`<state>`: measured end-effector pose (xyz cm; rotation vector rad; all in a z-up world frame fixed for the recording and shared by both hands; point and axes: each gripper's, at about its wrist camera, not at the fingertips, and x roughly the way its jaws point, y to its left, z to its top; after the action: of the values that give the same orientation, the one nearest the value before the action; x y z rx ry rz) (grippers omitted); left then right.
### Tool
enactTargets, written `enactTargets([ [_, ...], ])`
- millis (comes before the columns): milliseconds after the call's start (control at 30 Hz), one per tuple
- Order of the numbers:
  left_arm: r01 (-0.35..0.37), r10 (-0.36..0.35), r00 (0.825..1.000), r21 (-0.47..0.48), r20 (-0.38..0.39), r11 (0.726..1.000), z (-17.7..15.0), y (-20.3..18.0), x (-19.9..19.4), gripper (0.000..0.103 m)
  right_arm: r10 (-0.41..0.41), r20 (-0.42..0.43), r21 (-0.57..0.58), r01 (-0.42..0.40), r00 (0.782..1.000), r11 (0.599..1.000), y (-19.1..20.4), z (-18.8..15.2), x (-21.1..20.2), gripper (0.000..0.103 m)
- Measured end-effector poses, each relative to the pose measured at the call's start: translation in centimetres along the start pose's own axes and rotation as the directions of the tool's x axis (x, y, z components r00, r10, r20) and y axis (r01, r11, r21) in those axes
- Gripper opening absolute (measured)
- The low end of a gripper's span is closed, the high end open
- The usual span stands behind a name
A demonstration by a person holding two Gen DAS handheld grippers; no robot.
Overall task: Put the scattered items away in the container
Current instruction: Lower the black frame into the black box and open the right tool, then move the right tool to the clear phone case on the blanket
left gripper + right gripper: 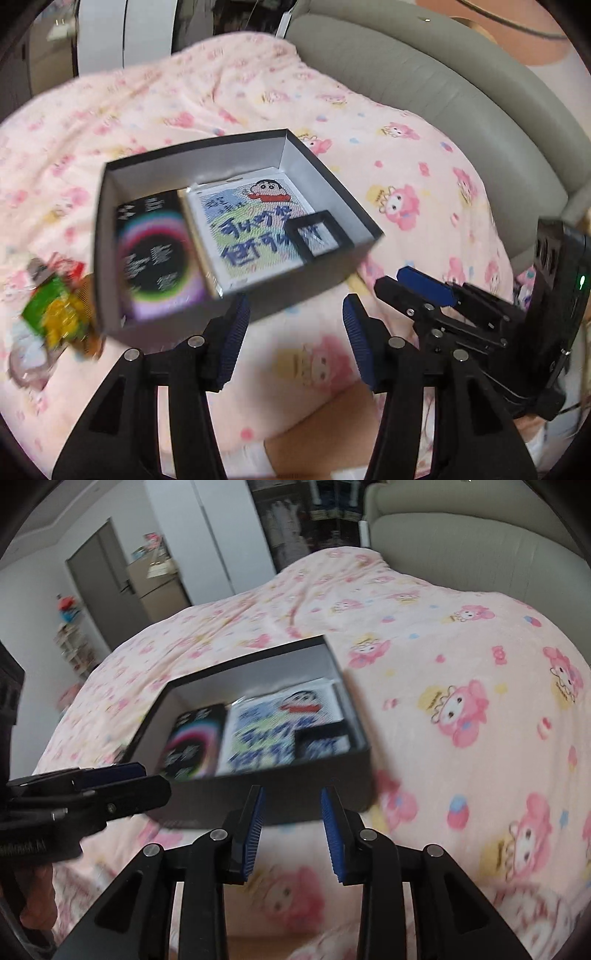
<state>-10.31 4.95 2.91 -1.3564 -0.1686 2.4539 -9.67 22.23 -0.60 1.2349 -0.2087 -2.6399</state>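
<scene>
A black box with grey inner walls (pixel 207 162) (pixel 295 771) sits on the pink cartoon blanket. In it lie a black card with a coloured ring (pixel 155 258), a cartoon pixel picture (pixel 251 229) and a small black frame (pixel 317 236). Left of the box lies a blurred heap of scattered items (pixel 59 314), with a green and yellow packet among them. My left gripper (pixel 295 310) hovers open just before the box's near wall, nothing between its blue pads. My right gripper (pixel 293 797) is open too, empty, close to the same wall. Each gripper shows in the other's view: the right (pixel 399 280), the left (pixel 155 777).
The pink blanket (pixel 461 664) covers the whole bed. A grey padded headboard (pixel 443 92) runs along the far right. A grey door (pixel 103 587), a low cabinet (pixel 155 583) and white wardrobes stand beyond the bed. A hand (pixel 37 890) holds the left gripper.
</scene>
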Motion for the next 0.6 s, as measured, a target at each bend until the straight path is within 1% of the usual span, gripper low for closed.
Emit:
enactTargets([
  [67, -0.005, 0.005, 1.0, -0.005, 0.01, 1.0, -1.5, -0.4, -1.3, 0.054, 0.013, 0.006, -0.023, -0.012, 1.0, 1.0, 1.1, -0.9, -1.4, 0.029],
  [200, -0.009, 0.009, 1.0, -0.018, 0.016, 1.0, -3.9, -1.1, -2.1, 0.054, 0.03, 0.015, -0.065, -0.029, 0.999, 0.997, 3.0, -1.8, -2.8, 0.03],
  [333, -0.032, 0.033, 0.999, -0.049, 0.021, 0.998, -5.4, -0.4, -3.5, 0.054, 0.034, 0.026, -0.11, -0.031, 0.999, 0.993, 5.1, -2.8, -3.9, 0.03],
  [467, -0.047, 0.05, 0.998, -0.095, 0.028, 0.994, -6.7, 1.8, -5.5, 0.054, 0.071, -0.001, -0.137, -0.07, 0.997, 0.988, 7.4, -3.2, -3.8, 0.03],
  [600, -0.081, 0.089, 0.995, -0.166, 0.043, 0.983, -8.3, 5.5, -8.0, 0.053, 0.119, -0.03, -0.213, -0.122, 0.992, 0.969, 11.6, -3.3, -3.1, 0.03],
])
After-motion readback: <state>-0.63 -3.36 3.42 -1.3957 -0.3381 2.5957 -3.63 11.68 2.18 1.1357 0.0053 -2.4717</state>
